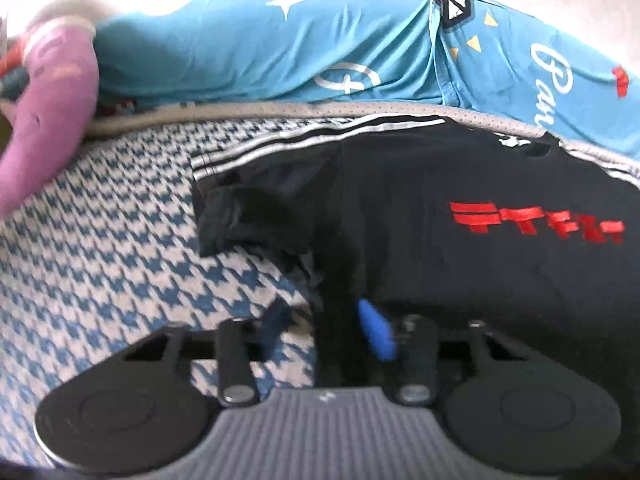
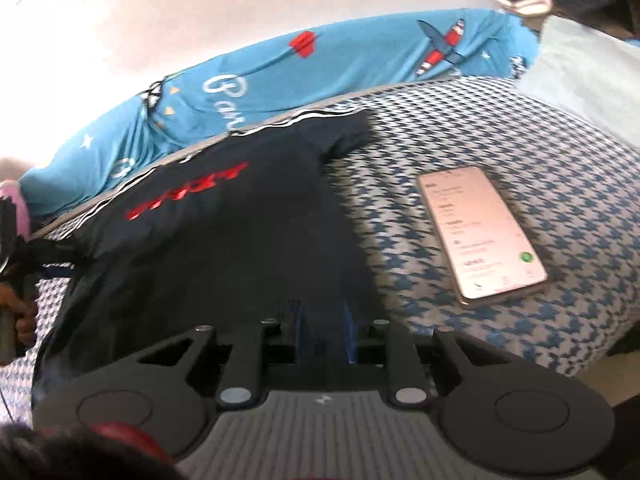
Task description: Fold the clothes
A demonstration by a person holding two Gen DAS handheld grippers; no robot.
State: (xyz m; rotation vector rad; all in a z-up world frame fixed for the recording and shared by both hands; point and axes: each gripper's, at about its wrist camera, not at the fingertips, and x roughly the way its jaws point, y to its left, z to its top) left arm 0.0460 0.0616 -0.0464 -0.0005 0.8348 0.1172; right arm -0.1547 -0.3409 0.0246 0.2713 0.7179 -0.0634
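A black T-shirt [image 1: 460, 280] with red lettering and white shoulder stripes lies spread on a blue-and-white houndstooth bed cover [image 1: 120, 260]. My left gripper [image 1: 326, 326] is open at the shirt's bunched left edge. One blue finger [image 1: 276, 324] is over the cover, the other [image 1: 376, 332] rests against the black fabric. In the right wrist view the same shirt [image 2: 240, 240] runs down into my right gripper [image 2: 324, 328], whose blue fingers [image 2: 348, 328] stand close together with dark fabric between them.
A phone [image 2: 480, 232] with a lit screen lies on the cover [image 2: 440, 140] right of the shirt. Blue printed bedding [image 1: 280, 48] runs along the far edge, with a pink item [image 1: 52, 100] at its left end. A pale cloth [image 2: 588, 80] sits far right. A hand [image 2: 20, 316] shows at the left.
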